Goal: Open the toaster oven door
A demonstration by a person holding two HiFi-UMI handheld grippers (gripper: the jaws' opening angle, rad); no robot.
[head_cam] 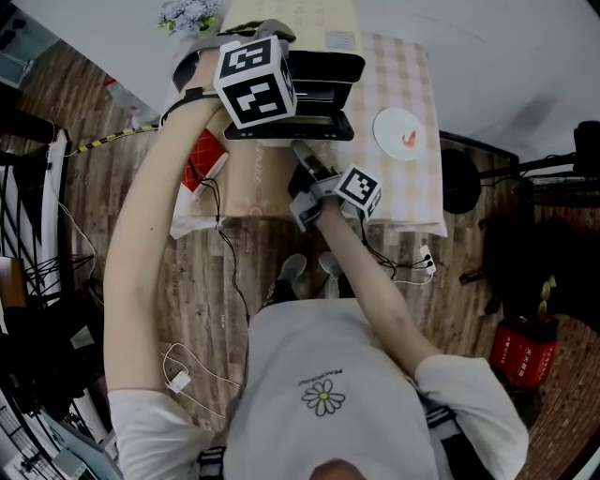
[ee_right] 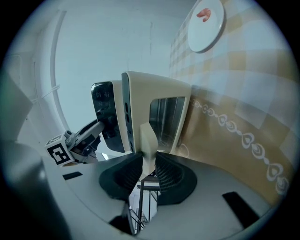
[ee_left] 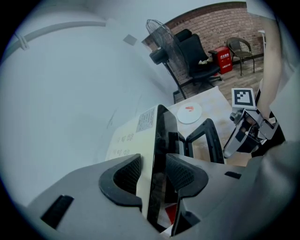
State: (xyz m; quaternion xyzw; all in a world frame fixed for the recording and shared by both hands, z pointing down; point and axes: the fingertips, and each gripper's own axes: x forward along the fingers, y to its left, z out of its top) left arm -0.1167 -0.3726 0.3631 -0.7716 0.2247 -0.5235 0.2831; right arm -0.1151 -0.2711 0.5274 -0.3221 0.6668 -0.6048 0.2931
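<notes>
The cream toaster oven (head_cam: pixel 300 23) stands on the checked table (head_cam: pixel 412 178), its black-framed glass door (head_cam: pixel 319 127) swung down open.

Toaster oven (head_cam: pixel 323 67) on the table (head_cam: pixel 412 192), plate (head_cam: pixel 397 131) to its right.

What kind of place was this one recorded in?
Probably a workroom or lab, not a kitchen: brick wall, office chair and standing fan, loose cables on the wood floor, toaster oven on a cloth-covered table.

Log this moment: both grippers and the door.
left gripper: shut on toaster oven corner | right gripper: shut on door handle | door: swung down, open
</notes>
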